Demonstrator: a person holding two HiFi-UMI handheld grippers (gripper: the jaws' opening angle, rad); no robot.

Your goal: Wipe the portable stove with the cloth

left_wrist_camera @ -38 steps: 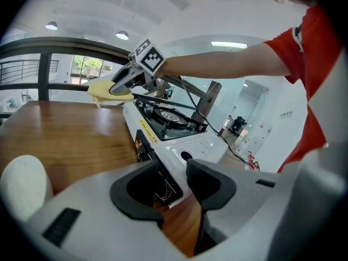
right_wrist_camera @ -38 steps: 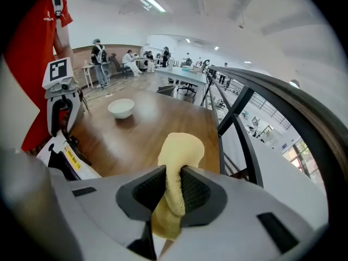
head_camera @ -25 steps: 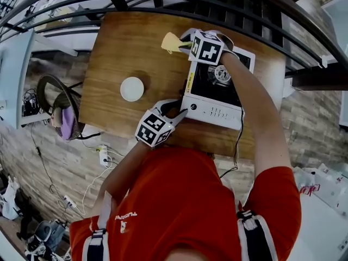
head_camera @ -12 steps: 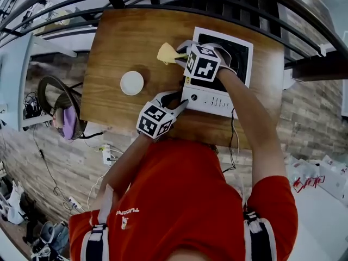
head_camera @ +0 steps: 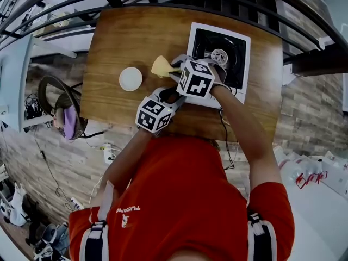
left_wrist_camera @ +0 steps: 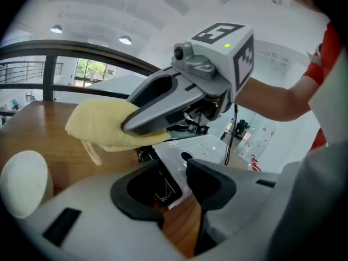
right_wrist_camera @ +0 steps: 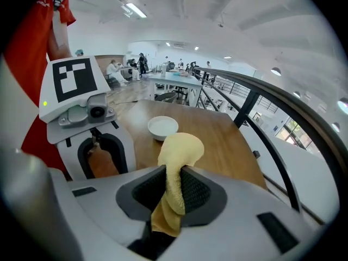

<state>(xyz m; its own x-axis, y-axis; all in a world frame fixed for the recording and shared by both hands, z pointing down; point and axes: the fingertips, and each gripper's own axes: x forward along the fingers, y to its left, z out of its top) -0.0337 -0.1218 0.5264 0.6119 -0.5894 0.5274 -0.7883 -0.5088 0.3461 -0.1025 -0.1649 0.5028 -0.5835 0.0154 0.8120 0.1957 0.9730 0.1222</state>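
**At the stove's left edge: cloth pinched, not on the stove**

On the far right part of the wooden table (head_camera: pixel 114 42), the head view shows the portable stove (head_camera: pixel 206 41). It has a white body, a black square top and a round burner in the middle. Its near control strip is mostly hidden behind the right gripper (head_camera: pixel 175 69). This gripper holds a pale yellow cloth (head_camera: pixel 161 67) just left of the stove, between the stove and a white bowl (head_camera: pixel 130 79). The left gripper (head_camera: pixel 175 95) sits at the stove's near left corner. A black cable (head_camera: pixel 225 137) runs off the near table edge. White print on the person's red shirt (head_camera: pixel 174 200) is too small to read.

In the left gripper view, the jaws stand a little apart. The stove's white corner, with a dark panel of fine unreadable lines, reaches toward the gap. I cannot tell whether the jaws touch it. Beyond them the cloth bulges soft and rumpled, with a loose corner hanging down, and it is clear of the stove. Each marker cube carries black and white squares and no letters.

In the right gripper view, the jaws are closed on the cloth. One fold stands above them and the rest trails down between the ribbed pads. The stove is out of this frame. A dark railing (right_wrist_camera: pixel 255 105) curves along the right.
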